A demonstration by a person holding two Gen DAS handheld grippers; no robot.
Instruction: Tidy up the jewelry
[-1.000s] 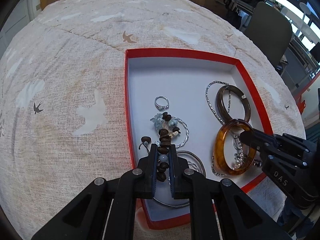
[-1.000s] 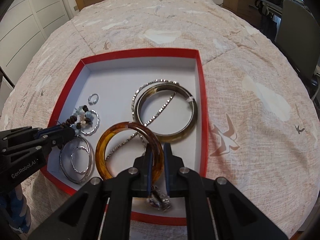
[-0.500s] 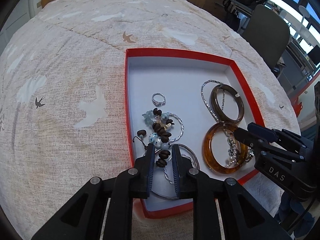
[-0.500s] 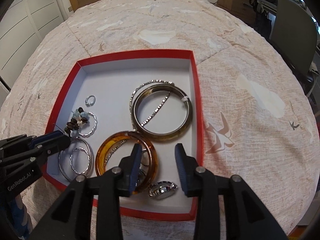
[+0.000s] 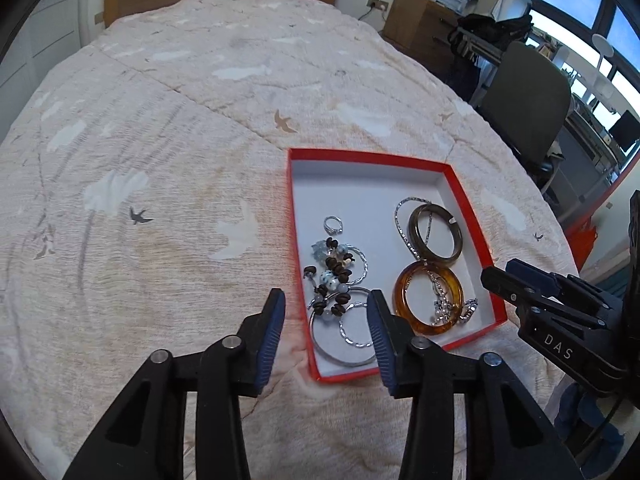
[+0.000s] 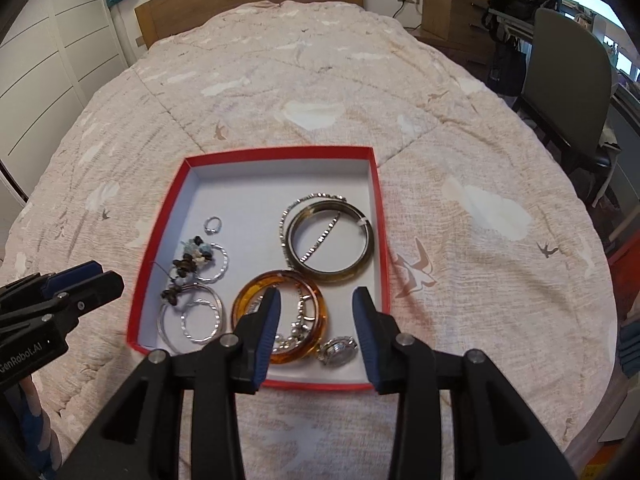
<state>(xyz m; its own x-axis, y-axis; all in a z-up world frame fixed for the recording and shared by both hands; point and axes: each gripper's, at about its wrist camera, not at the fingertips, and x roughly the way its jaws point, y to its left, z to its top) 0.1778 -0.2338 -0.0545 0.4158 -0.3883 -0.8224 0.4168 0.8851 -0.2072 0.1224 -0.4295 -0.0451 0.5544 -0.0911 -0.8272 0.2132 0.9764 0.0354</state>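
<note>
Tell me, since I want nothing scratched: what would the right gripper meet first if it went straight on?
Probably the amber bangle in the red box, which lies just ahead of the open right gripper; depth is uncertain.

I see the tray lying on the bedspread, near its front edge. Inside, on the left, the small ring sits farthest back, the beaded strand runs forward from it, and the wire hoops lie in front. On the right, the dark bangle lies behind the amber bangle, touching it, over a chain. A watch lies just right of the amber bangle, at the front wall.
</note>
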